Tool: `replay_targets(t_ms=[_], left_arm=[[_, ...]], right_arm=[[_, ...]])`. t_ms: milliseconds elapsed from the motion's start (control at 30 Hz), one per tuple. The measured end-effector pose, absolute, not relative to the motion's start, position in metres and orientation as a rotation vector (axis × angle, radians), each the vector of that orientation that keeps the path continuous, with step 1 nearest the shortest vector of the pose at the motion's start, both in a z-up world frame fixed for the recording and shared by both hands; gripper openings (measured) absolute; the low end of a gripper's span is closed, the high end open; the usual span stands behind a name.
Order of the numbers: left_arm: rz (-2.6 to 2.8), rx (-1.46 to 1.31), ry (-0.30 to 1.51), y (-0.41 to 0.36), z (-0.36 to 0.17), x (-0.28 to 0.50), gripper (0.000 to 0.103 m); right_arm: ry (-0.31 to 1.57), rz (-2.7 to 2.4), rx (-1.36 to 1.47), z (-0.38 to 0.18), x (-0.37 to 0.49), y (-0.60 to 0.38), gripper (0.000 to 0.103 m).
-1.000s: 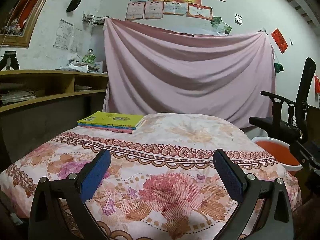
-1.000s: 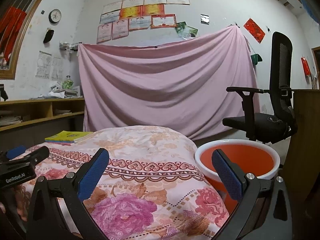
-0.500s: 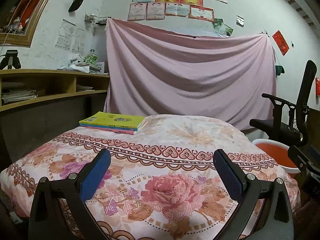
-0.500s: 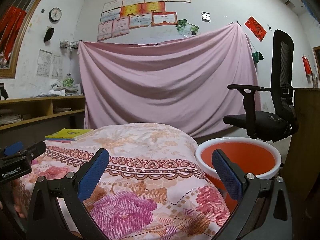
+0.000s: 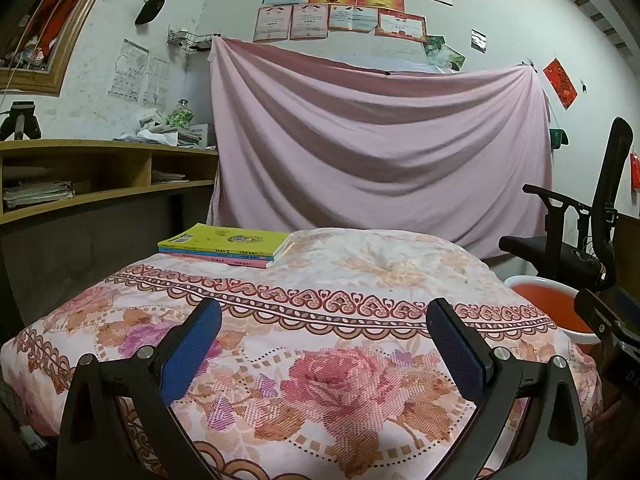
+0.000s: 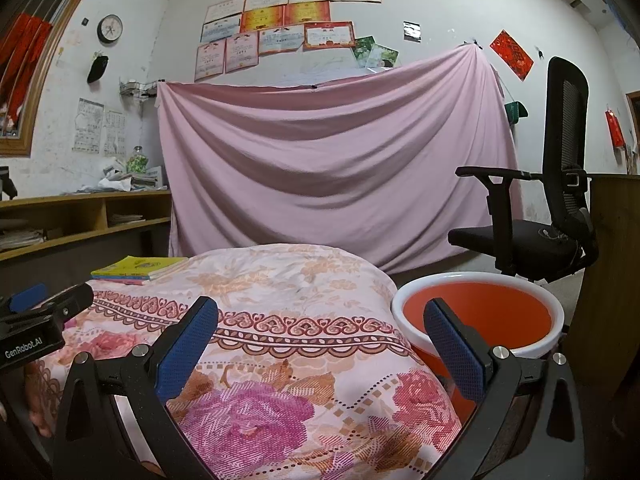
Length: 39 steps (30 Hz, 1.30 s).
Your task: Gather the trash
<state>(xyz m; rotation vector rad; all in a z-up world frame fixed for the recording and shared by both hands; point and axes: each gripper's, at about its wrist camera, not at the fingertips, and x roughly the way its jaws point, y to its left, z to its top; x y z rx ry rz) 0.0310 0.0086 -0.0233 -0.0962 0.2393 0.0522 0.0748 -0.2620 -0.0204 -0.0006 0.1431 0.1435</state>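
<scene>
The left gripper [image 5: 322, 334] hangs low over a table covered by a flowery cloth [image 5: 328, 364]. Its two blue pads [image 5: 191, 350] are spread wide apart and nothing sits between them. The big pink rose on the cloth shows in the gap.

The right gripper [image 6: 320, 334] is spread wide too, and it holds nothing. It hangs near the right edge of the same cloth [image 6: 288, 304]. Its right pad is in front of an orange bucket [image 6: 478, 312] with a white rim. The bucket stands just beside the table on the right, lower than the table top. From the right wrist view most of its inside shows and looks bare, but the very bottom is hidden. In the left wrist view only a slice of the bucket [image 5: 548, 310] peeks out past the cloth.

No trash can be seen on the cloth from either camera — just a small stack of books [image 5: 228, 245] with a yellow one on top, lying at the far left corner of the table.

The left gripper also shows at the left edge of the right wrist view [image 6: 36, 320], and a bit of the right one at the right edge of the left view.

Behind the table hangs a big pink sheet [image 5: 376, 152]. A black office chair [image 6: 556, 208] stands behind the bucket, and a wooden shelf [image 5: 100, 176] runs along the left wall.
</scene>
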Motion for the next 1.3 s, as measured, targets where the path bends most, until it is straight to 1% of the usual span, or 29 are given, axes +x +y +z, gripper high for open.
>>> replay_targets(t_ms=[1300], left_arm=[[0.055, -0.095, 0.245, 0.0065, -0.0243, 0.0310, 0.100]], right_arm=[[0.145, 0.142, 0.000, -0.0194, 0.0742, -0.2604, 0.103]])
